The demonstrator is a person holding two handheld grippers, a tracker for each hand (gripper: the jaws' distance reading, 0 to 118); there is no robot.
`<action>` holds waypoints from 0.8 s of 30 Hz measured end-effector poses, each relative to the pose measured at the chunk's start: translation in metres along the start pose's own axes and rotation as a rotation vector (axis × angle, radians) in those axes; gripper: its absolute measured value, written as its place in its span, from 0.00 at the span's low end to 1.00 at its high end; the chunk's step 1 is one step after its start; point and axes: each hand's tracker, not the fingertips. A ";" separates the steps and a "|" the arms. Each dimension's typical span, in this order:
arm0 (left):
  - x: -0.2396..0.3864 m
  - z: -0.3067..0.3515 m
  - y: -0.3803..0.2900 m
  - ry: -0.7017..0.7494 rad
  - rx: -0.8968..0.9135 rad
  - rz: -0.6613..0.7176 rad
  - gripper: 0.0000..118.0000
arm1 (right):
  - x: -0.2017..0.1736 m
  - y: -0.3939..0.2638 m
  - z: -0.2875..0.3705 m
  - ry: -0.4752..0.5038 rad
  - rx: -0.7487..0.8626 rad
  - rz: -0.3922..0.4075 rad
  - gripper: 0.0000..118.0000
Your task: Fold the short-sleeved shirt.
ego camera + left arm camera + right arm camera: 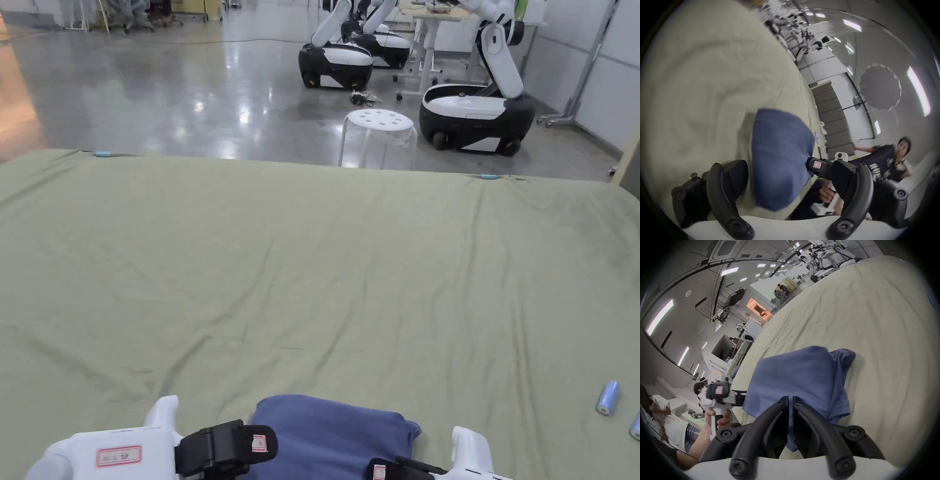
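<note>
Shirt [334,434], blue, folded into a compact bundle at the near edge of the green-sheeted table [312,262]; left gripper [789,175] with jaws spread wide, the bundle lying between them; right gripper [790,402] with jaws nearly together, pinching the shirt's near edge; two small blue cylinders [607,397] well apart, far right.
</note>
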 end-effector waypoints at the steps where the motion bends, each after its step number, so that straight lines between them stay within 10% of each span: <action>1: -0.012 -0.012 0.003 -0.038 -0.024 0.080 0.87 | 0.000 0.002 0.001 -0.002 0.001 -0.001 0.07; 5: -0.020 -0.038 0.001 -0.142 -0.001 0.137 0.78 | -0.007 0.005 0.005 -0.022 0.004 0.026 0.07; 7: -0.014 -0.052 0.001 -0.110 -0.011 0.127 0.22 | -0.008 0.005 0.004 -0.023 0.003 0.029 0.07; 14: 0.024 -0.031 0.008 0.146 -0.026 -0.005 0.21 | -0.022 0.007 0.006 -0.002 -0.006 0.024 0.07; 24: -0.050 0.172 0.113 0.425 0.040 -0.006 0.21 | -0.078 0.011 0.021 0.014 0.041 0.132 0.07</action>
